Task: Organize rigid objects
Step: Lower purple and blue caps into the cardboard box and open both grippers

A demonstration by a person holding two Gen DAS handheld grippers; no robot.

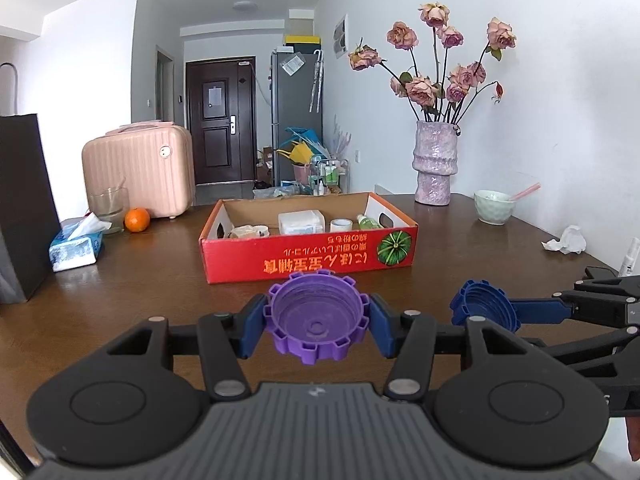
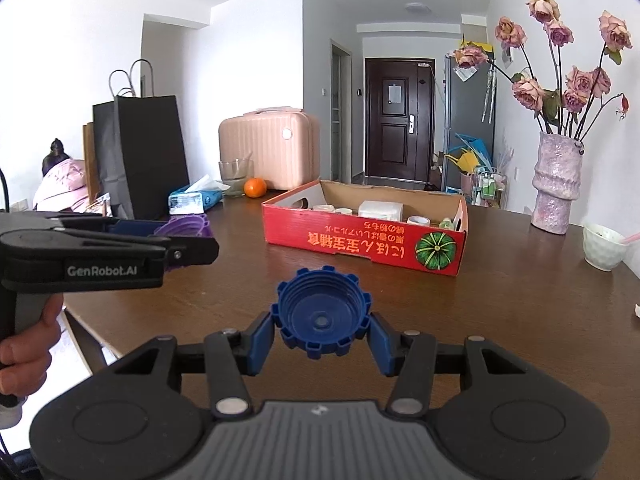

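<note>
My left gripper [image 1: 317, 326] is shut on a purple notched cap [image 1: 316, 316], held open side up above the brown table [image 1: 140, 300]. My right gripper [image 2: 321, 330] is shut on a blue notched cap [image 2: 322, 314], also open side up. In the left wrist view the blue cap [image 1: 484, 304] and right gripper show at the right. In the right wrist view the left gripper and purple cap [image 2: 184, 228] show at the left. A red cardboard box [image 1: 308, 256] stands ahead of both, also in the right wrist view [image 2: 360, 240], holding tape rolls, a white container and a small bottle.
A pink vase of roses [image 1: 435, 160] and a pale bowl [image 1: 494, 206] stand at the back right. A tissue pack [image 1: 76, 246], a glass [image 1: 108, 208], an orange [image 1: 137, 219], a pink suitcase [image 1: 136, 168] and a black bag [image 1: 24, 208] are at the left. A crumpled tissue [image 1: 566, 240] lies right.
</note>
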